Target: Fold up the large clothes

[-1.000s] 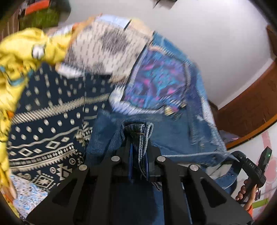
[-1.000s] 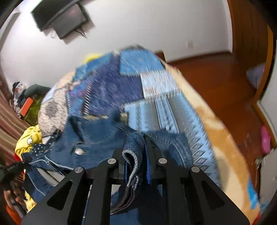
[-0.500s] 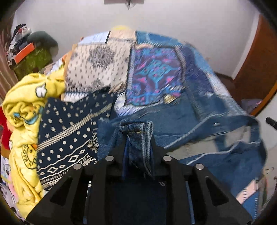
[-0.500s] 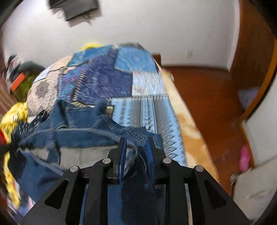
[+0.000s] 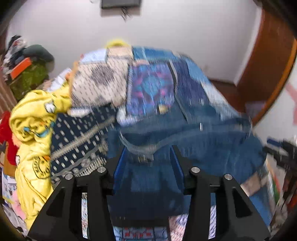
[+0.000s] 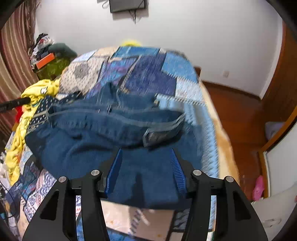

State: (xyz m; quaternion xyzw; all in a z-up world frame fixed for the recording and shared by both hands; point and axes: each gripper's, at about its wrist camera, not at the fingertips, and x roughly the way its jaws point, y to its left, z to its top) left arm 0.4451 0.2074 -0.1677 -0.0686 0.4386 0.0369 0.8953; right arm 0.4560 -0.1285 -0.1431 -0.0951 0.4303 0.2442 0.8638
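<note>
A blue denim jacket [image 5: 213, 144] [image 6: 96, 140] lies folded over on a patchwork bedspread [image 5: 148, 89] [image 6: 148, 74]. My left gripper [image 5: 147, 155] hangs above the jacket's left part with its jaws opening; denim shows below the gap, and the blue pads [image 5: 118, 166] do not press on it. My right gripper [image 6: 145, 157] is over the jacket's right part, jaws also opening, and its ribbed blue pads [image 6: 176, 170] stand clear of the cloth. Both views are motion-blurred.
A yellow printed garment [image 5: 35, 129] [image 6: 37, 92] and a navy patterned cloth [image 5: 79, 137] lie at the bed's left. A cluttered pile [image 6: 50, 57] stands by the curtain. Wooden floor [image 6: 237, 115] and a door frame lie right of the bed. A screen [image 6: 128, 5] hangs on the wall.
Both grippers held bunched denim between shut jaws; the jaws have since spread and let the cloth go. The jacket has dropped onto the bed, and both grippers have pulled back and up.
</note>
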